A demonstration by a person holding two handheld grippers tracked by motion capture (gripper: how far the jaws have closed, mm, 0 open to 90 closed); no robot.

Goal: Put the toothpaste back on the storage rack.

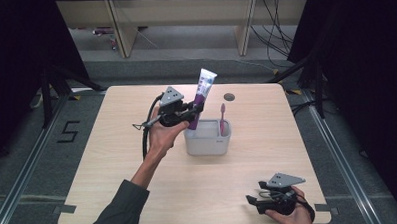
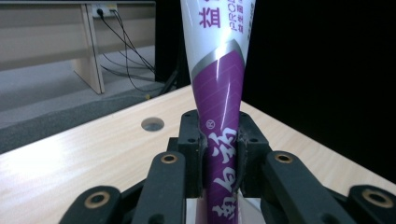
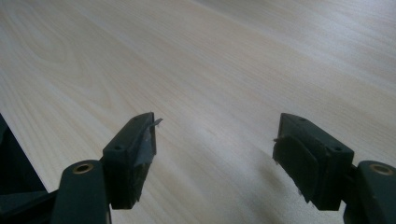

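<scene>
The left gripper (image 1: 195,110) is clamped on the toothpaste tube (image 1: 202,94), which stands upright between its jaws. The tube's lower end sits over the left side of the grey holder (image 1: 207,141). The right gripper (image 1: 250,200) rests near right, jaws apart.

The table (image 1: 139,194) has a light wooden top with rounded corners. A grey rectangular container (image 1: 207,140) stands directly on it, a little far of the middle. Near the far edge, there is a small round hole (image 1: 229,97) in the top. Two strips of tape (image 1: 65,208) sit at the near corners.
</scene>
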